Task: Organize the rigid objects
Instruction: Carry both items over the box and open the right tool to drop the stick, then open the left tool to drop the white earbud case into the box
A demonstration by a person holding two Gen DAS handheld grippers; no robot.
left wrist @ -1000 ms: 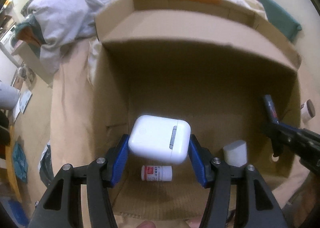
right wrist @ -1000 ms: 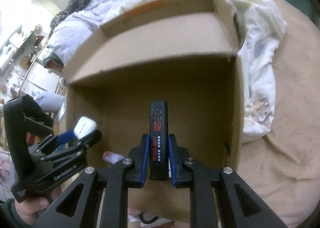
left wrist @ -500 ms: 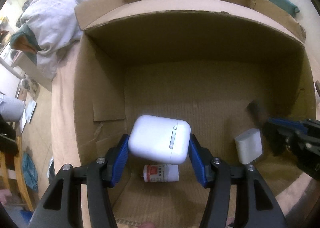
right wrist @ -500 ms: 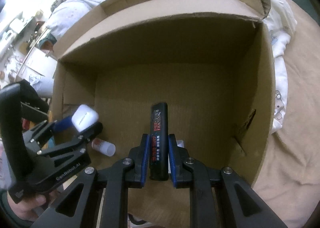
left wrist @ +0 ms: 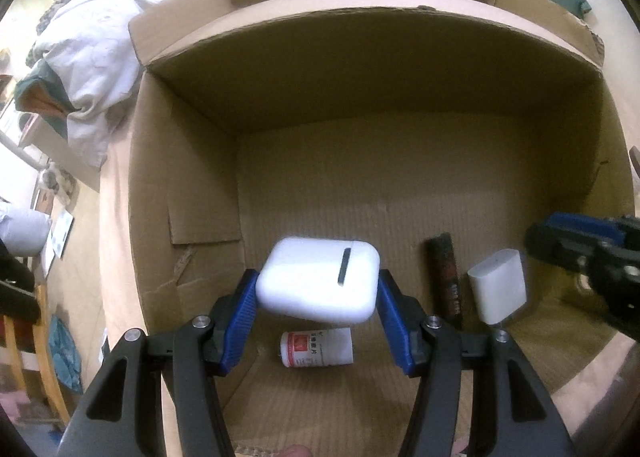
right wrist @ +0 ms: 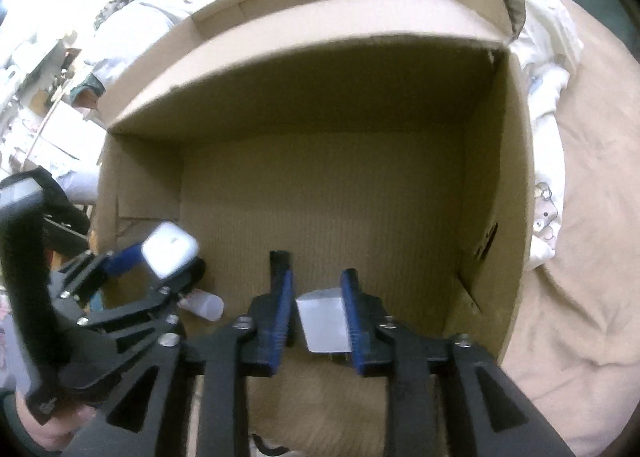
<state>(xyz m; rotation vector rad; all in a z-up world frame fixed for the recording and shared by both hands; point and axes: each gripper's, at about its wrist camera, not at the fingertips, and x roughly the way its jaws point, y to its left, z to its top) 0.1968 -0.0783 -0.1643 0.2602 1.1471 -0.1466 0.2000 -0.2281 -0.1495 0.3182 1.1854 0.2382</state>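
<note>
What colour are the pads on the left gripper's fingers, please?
Blue, on black arms; the left wrist view shows the pads best.

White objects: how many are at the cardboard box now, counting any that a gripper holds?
3. The white rounded case is held by the left gripper; the white bottle and white square adapter lie on the box floor.

Bottle (left wrist: 317, 348): top hidden behind case (left wrist: 318, 281); label print too small to read. Black stick (right wrist: 279, 261): mostly hidden behind right gripper's fingers (right wrist: 280, 309). Right gripper (left wrist: 592, 257) cut off at frame edge.
</note>
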